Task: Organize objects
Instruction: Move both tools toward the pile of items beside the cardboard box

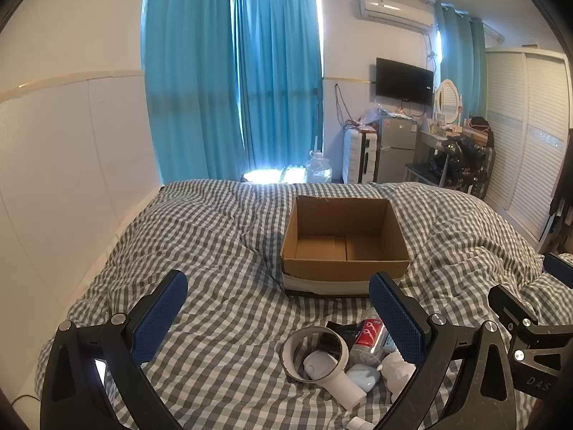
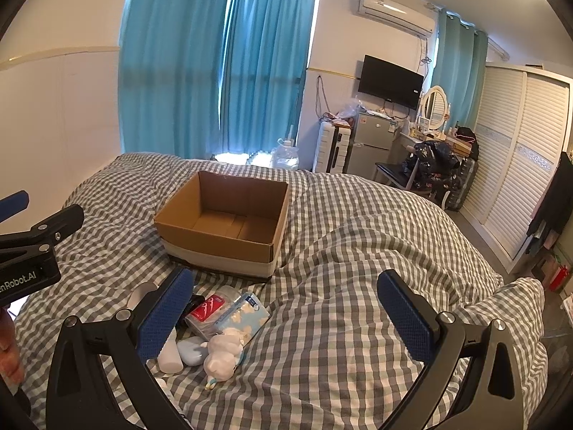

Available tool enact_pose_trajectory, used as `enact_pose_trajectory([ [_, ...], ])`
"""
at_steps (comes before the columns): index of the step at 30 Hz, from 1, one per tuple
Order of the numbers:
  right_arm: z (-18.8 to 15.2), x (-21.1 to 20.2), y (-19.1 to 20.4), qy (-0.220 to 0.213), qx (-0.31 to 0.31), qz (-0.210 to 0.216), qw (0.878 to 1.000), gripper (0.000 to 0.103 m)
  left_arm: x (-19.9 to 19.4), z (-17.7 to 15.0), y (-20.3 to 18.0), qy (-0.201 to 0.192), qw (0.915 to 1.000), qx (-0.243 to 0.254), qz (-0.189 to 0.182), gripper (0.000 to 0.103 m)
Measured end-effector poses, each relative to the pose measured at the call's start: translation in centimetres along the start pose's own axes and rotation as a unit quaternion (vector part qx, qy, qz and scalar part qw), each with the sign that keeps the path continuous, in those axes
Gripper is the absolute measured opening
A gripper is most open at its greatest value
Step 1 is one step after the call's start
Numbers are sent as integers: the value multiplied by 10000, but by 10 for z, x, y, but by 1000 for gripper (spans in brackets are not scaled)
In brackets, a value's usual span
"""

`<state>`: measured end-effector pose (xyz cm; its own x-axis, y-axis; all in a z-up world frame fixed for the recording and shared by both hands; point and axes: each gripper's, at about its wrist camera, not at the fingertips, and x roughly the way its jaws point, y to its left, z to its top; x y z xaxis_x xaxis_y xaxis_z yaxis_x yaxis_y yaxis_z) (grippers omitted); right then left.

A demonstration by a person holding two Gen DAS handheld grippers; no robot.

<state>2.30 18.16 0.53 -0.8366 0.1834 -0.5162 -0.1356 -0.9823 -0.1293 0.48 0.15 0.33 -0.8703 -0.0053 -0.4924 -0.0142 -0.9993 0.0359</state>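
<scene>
An open, empty cardboard box (image 1: 345, 243) stands on the checked bed; it also shows in the right wrist view (image 2: 225, 222). In front of it lies a pile of small objects: a white VR controller with a ring (image 1: 318, 358), a red-labelled bottle (image 1: 369, 337), a light blue case (image 1: 363, 376). The right wrist view shows the bottle (image 2: 207, 310), a tissue pack (image 2: 243, 313), a white plush toy (image 2: 224, 356) and the blue case (image 2: 191, 351). My left gripper (image 1: 279, 315) is open above the pile's left. My right gripper (image 2: 286, 317) is open, to the pile's right.
The checked duvet (image 2: 358, 268) is rumpled, with a raised fold at the right. A white wall panel (image 1: 53, 179) runs along the bed's left side. Beyond the bed are blue curtains, a water jug (image 1: 318, 168), a small fridge (image 1: 395, 150), a chair and a wardrobe.
</scene>
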Motion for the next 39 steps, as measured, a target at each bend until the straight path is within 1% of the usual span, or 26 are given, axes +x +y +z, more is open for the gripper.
enact_pose_trajectory([
  [8, 3, -1, 3, -18, -24, 68, 10000, 103, -2, 0, 0, -36, 10000, 13, -14, 103],
  [39, 3, -5, 4, -39, 1, 62, 10000, 103, -5, -2, 0, -52, 9999, 29, -128, 103],
])
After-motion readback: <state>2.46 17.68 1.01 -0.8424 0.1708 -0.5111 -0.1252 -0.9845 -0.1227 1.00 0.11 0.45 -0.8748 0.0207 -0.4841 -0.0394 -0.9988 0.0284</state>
